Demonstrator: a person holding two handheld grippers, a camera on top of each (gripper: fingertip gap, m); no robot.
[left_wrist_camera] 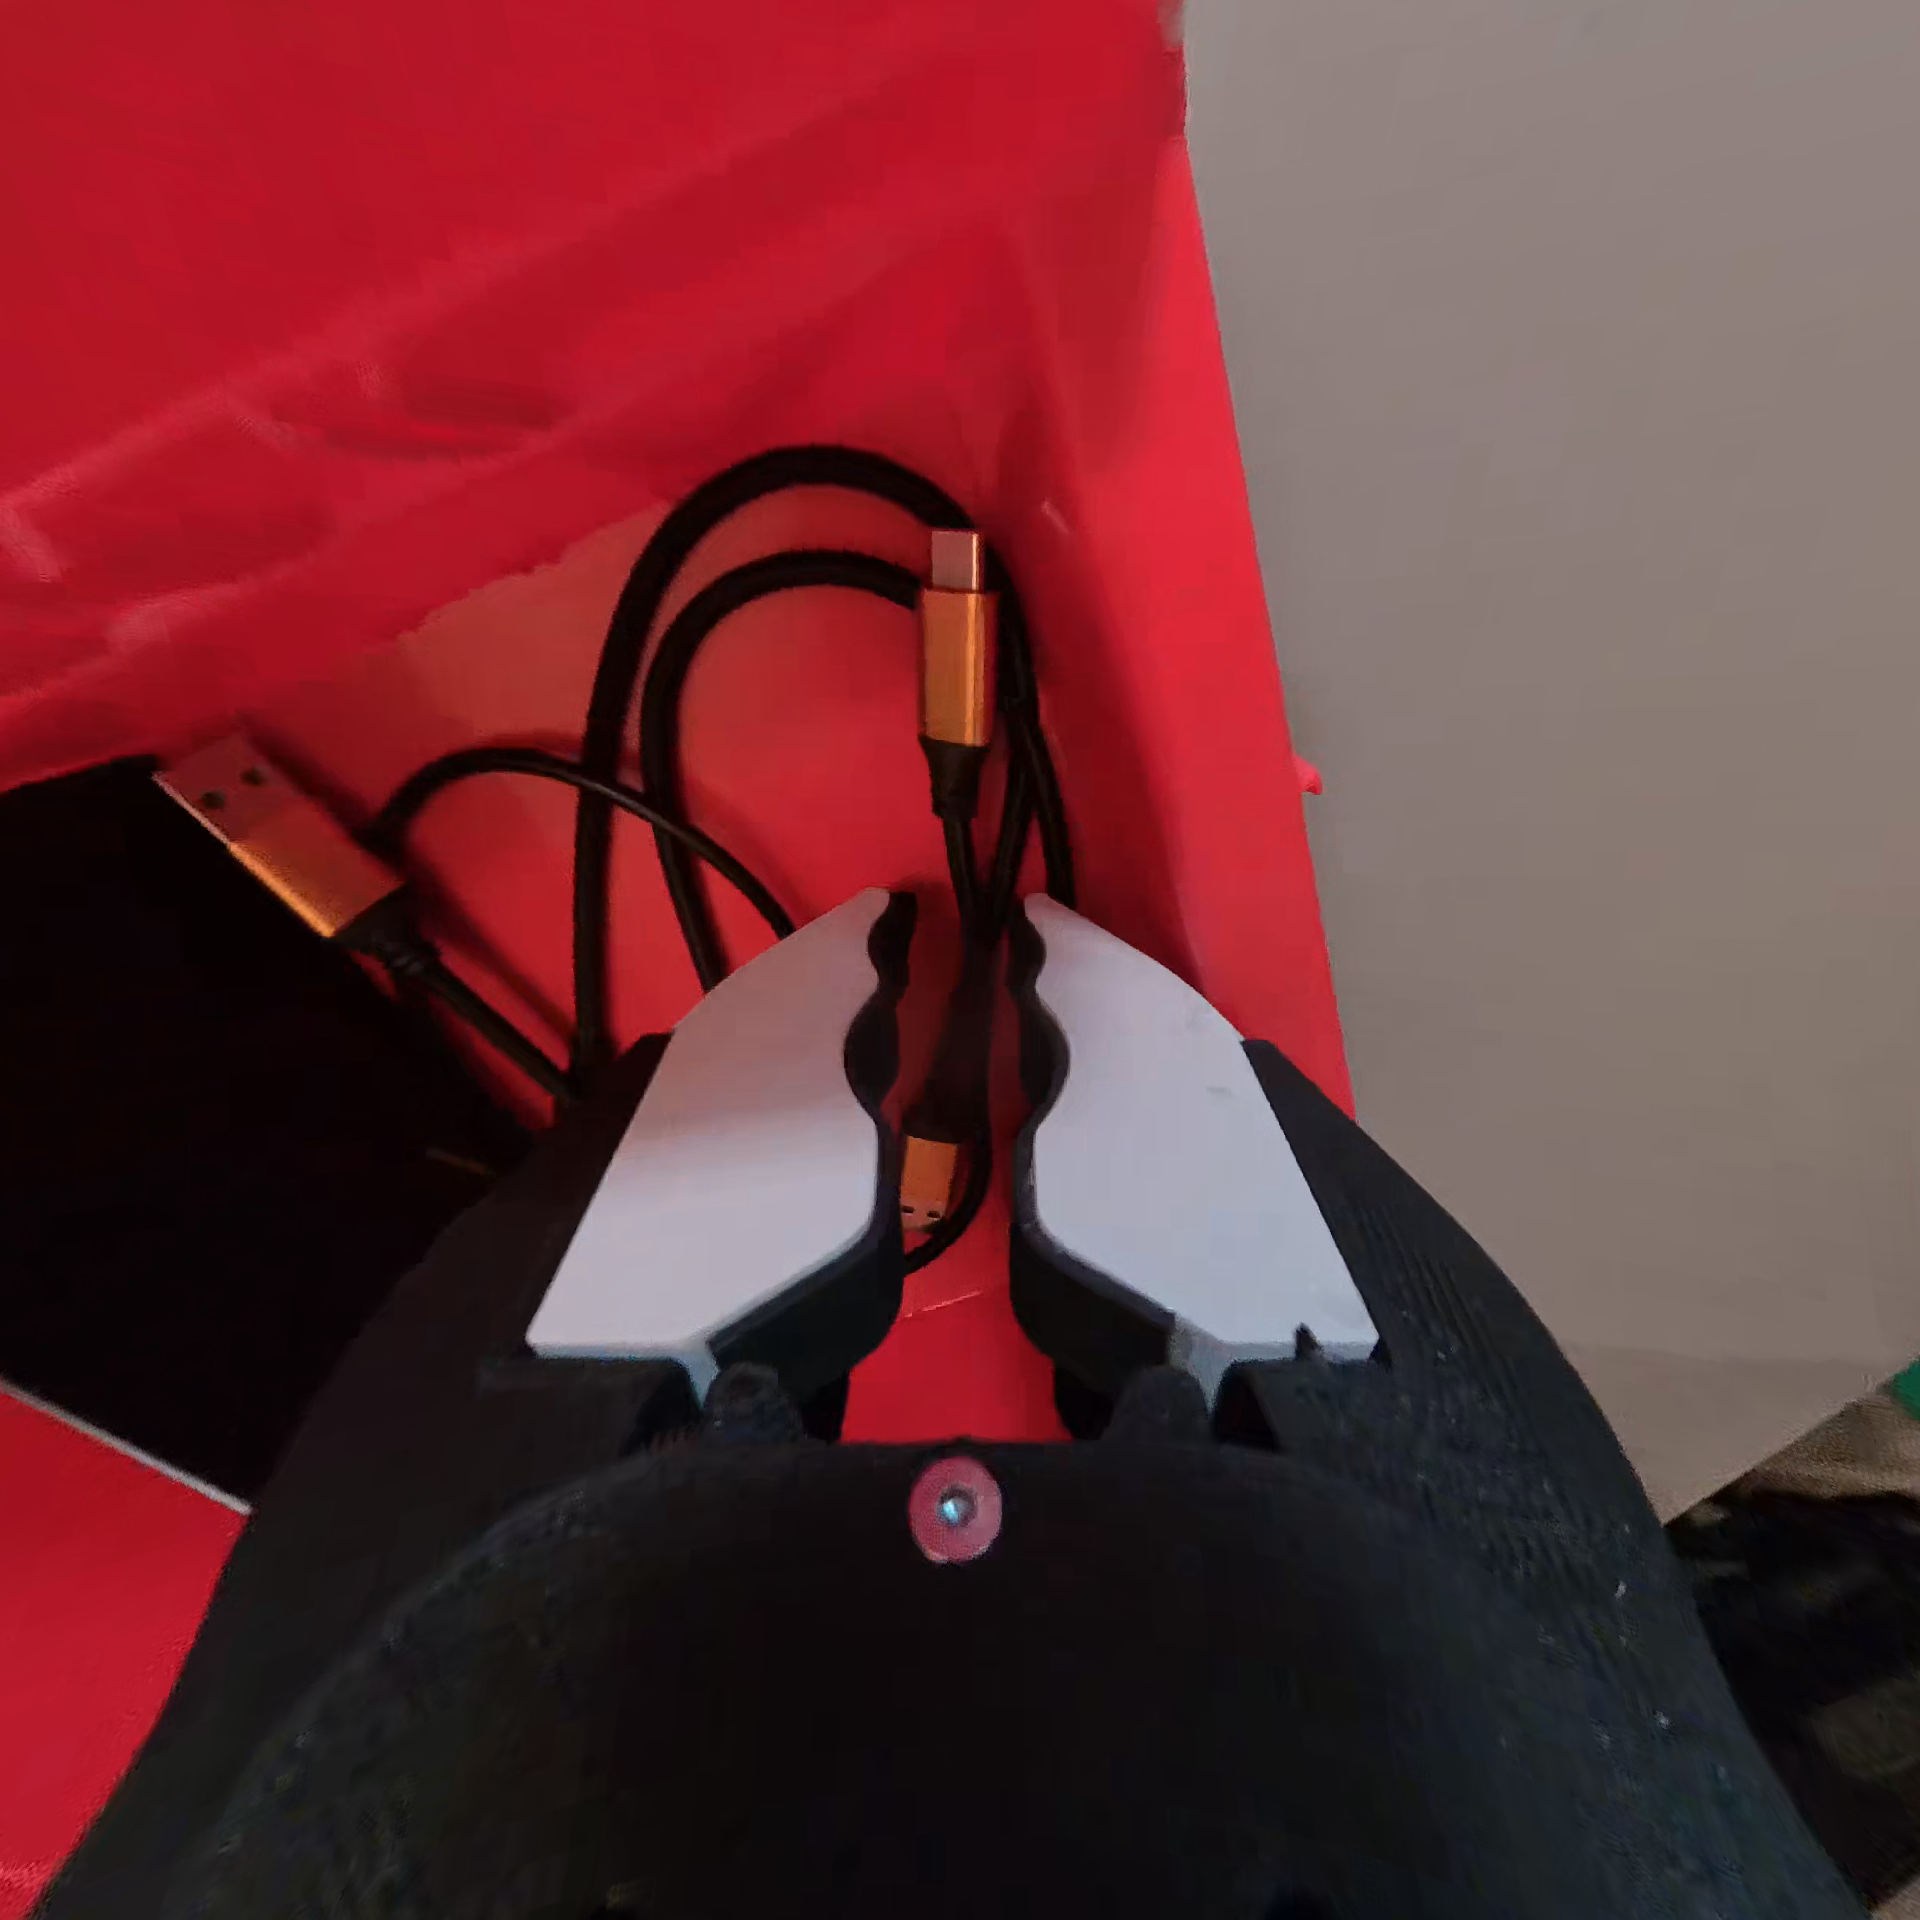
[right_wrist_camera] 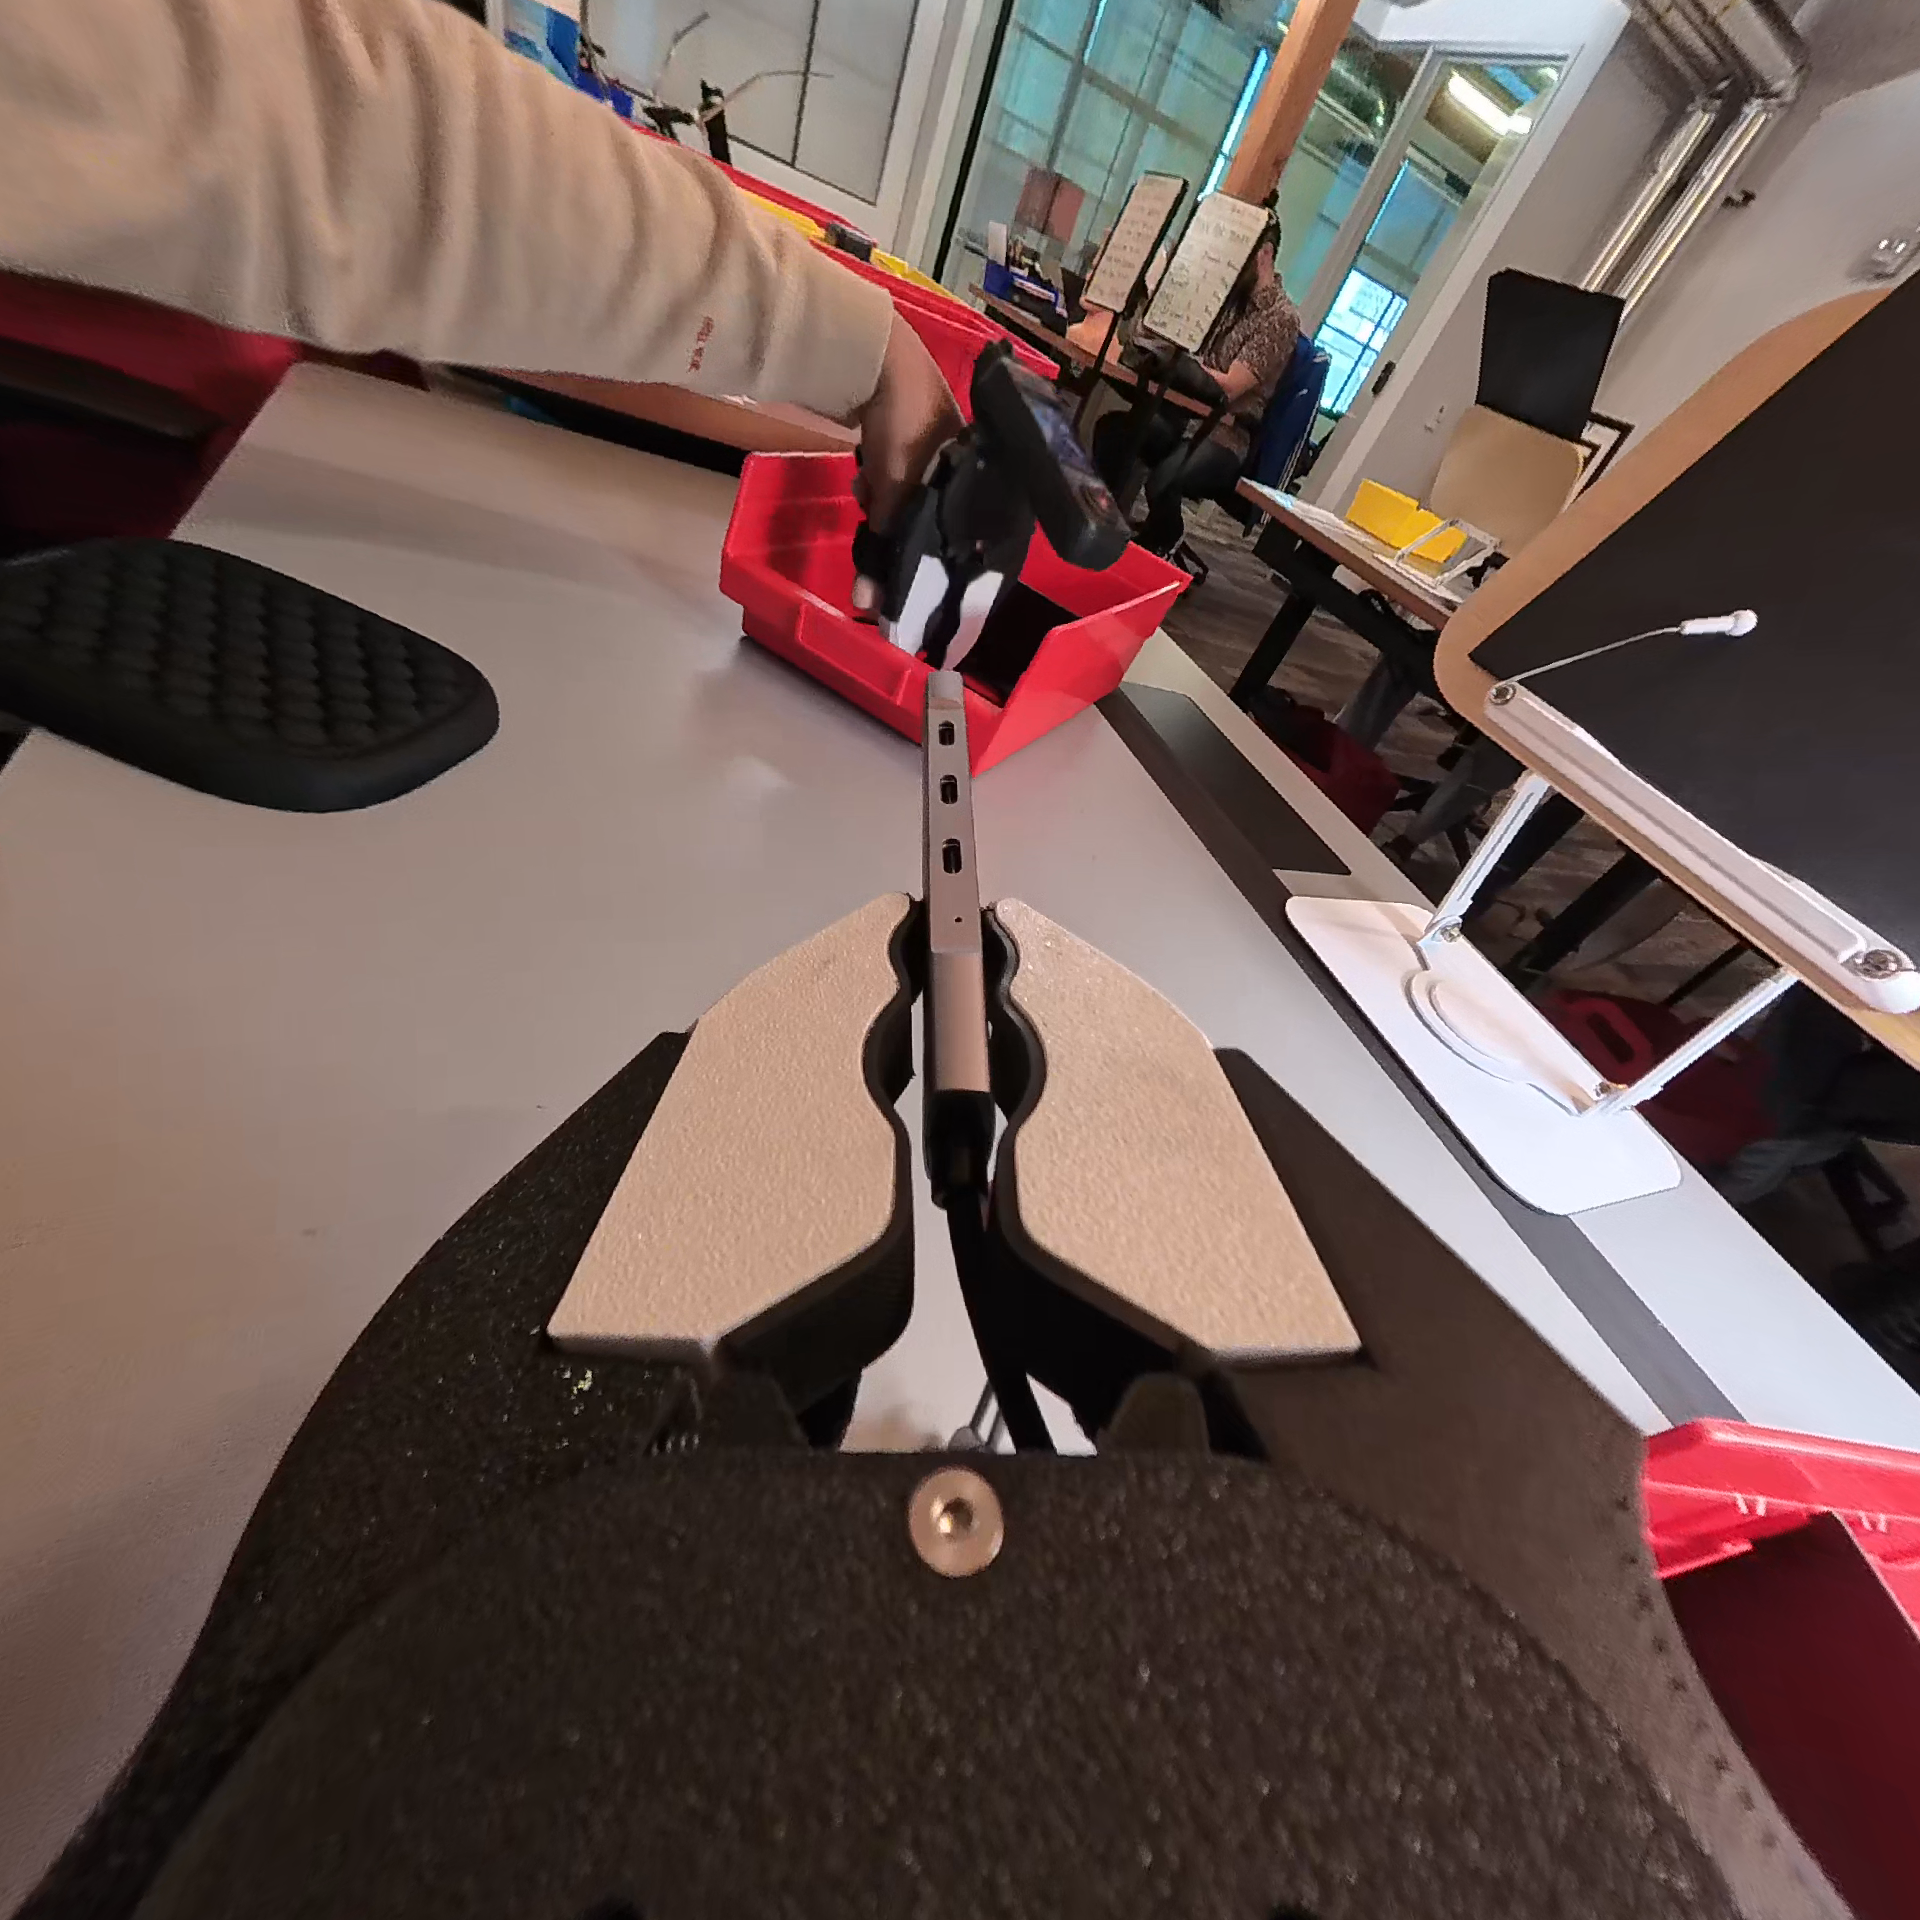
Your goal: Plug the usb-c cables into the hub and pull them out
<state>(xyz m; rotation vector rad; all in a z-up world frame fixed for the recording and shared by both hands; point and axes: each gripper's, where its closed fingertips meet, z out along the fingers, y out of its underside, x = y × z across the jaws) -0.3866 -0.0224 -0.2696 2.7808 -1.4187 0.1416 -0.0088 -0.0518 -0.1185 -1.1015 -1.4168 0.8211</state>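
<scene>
Right tool (right_wrist_camera: 954, 914): my fingers clamp the grey USB-C hub (right_wrist_camera: 951, 831), which sticks forward beyond them.
Left tool (left_wrist_camera: 961, 904): parted, gripping nothing, above orange-tipped cables (left_wrist_camera: 957, 665) in the red bin (left_wrist_camera: 520, 312).

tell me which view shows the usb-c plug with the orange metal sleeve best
The left wrist view: the orange-sleeved usb-c plug lies unobstructed inside the red plastic bin, just ahead of the left claw. The right wrist view shows only that bin's outside, no plug.

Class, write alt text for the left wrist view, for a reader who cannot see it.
The open left hand-held gripper reaches into a red bin over tangled black cables with orange plugs; one usb-c plug lies just ahead. A black box sits at left.
</scene>
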